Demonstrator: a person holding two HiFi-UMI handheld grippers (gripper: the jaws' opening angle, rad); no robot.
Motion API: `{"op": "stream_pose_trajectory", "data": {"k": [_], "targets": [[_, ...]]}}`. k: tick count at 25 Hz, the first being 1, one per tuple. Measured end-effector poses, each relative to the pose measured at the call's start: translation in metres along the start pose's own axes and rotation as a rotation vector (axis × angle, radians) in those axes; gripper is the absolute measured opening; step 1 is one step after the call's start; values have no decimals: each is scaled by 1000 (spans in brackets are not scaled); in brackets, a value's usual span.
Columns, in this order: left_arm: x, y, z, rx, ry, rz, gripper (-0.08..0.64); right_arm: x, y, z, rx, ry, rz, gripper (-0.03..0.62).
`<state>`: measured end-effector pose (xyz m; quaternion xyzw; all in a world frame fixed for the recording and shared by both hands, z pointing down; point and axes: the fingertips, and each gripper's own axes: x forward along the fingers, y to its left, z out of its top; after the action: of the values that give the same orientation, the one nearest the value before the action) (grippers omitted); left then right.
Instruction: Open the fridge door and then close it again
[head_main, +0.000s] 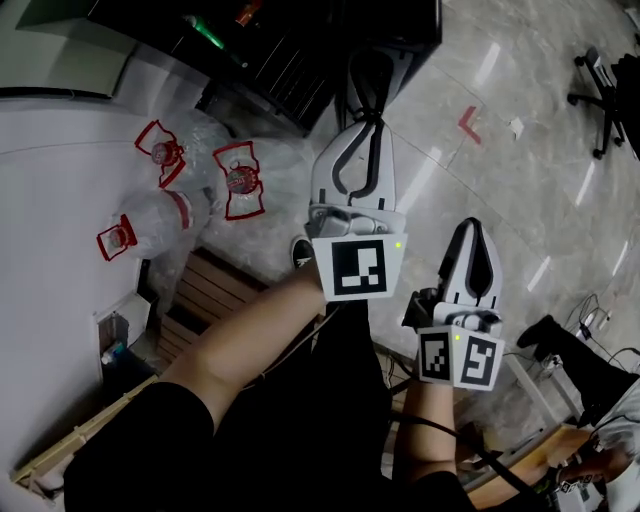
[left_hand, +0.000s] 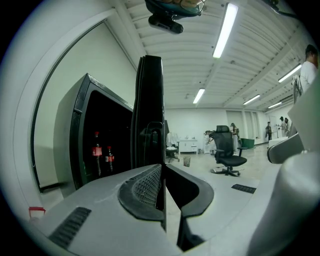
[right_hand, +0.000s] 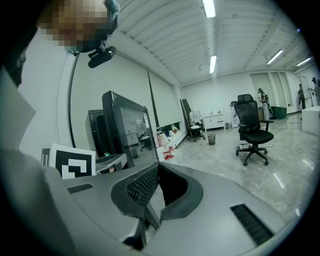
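Note:
The black fridge (head_main: 285, 55) stands at the top of the head view with its wire shelves showing. In the left gripper view two red-labelled bottles (left_hand: 102, 156) stand inside the fridge (left_hand: 85, 135). Its door (left_hand: 150, 110) stands open, edge-on, straight ahead of the jaws. My left gripper (head_main: 367, 62) points at that door edge and is shut with nothing between its jaws (left_hand: 163, 167); whether it touches the door I cannot tell. My right gripper (head_main: 473, 232) hangs lower right over the floor, shut and empty (right_hand: 157, 169). The fridge (right_hand: 122, 132) lies to its left.
Clear bottles with red labels (head_main: 238, 180) lie on a white surface at the left. A wooden pallet (head_main: 200, 295) sits below them. A black office chair (head_main: 603, 88) (right_hand: 254, 131) stands on the shiny floor to the right. People stand far off (left_hand: 270, 131).

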<state>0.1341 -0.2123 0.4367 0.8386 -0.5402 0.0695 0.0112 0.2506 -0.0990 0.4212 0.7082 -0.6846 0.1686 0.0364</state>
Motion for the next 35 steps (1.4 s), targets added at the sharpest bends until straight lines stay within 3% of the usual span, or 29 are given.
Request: {"op": "stream_pose_trajectory", "data": {"k": [24, 35], "targets": [[0, 1, 0, 1, 3, -6, 29, 0, 2, -8, 9, 11, 10, 15], [-7, 51, -4, 2, 20, 33, 29, 21, 40, -5, -3, 14, 82, 15]]}}
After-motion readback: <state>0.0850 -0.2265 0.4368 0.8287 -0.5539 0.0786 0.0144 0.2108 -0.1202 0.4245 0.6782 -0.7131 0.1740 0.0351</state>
